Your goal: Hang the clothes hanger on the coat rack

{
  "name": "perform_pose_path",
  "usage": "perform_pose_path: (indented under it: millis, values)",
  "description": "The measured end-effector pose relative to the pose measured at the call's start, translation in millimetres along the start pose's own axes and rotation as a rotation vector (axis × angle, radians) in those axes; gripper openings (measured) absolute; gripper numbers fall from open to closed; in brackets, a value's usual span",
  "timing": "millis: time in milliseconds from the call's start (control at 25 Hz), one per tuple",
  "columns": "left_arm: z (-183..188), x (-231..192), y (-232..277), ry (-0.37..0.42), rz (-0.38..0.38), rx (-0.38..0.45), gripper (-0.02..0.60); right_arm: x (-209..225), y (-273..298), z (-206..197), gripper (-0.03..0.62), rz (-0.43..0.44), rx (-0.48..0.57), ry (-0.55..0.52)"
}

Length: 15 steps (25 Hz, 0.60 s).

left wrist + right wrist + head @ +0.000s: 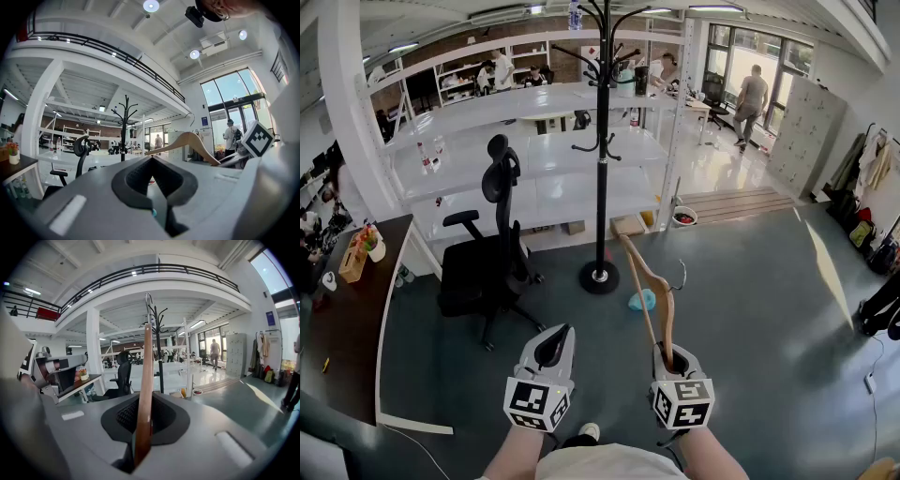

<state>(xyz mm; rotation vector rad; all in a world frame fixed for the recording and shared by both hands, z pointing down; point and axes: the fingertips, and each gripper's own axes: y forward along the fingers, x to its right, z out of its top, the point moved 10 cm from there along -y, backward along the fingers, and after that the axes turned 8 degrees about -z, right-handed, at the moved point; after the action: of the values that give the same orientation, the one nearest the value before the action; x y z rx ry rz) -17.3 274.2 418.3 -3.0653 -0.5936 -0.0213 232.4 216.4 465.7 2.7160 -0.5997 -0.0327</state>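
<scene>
Squarely, the wooden hanger (146, 376) sits pinched between the right gripper's (143, 420) fingers.

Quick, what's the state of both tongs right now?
Left tongs: closed, empty.
Right tongs: closed on the hanger.

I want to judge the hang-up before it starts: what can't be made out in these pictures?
Coat rack top: head view, its highest hooks are cut off by the upper edge.
Wooden hanger lower end: buried in the right gripper jaws, in both head view and right gripper view.
Light blue thing on the floor: head view, small, partly behind the hanger; unidentifiable.
</scene>
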Motion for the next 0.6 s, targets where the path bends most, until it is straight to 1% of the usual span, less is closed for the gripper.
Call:
perform_pose_path:
  millis: [160,440,600]
  values:
    - [-0.7,-1.0,2.7,0.006,0.0,-0.003,0.0,2.5,2.6,-0.1,0.046,-0.002,-0.004,0.012]
    - [-2.3,-4.6,6.1,0.006,-0.009,-0.008,0.0,0.7,5.1,0.4,0.046,-0.009,-0.008,-0.002]
    - [-4.6,-10.2,10.8,0.005,-0.018,-0.013,0.0,0.2,8.9,2.9,0.048,-0.021,0.002,0.013]
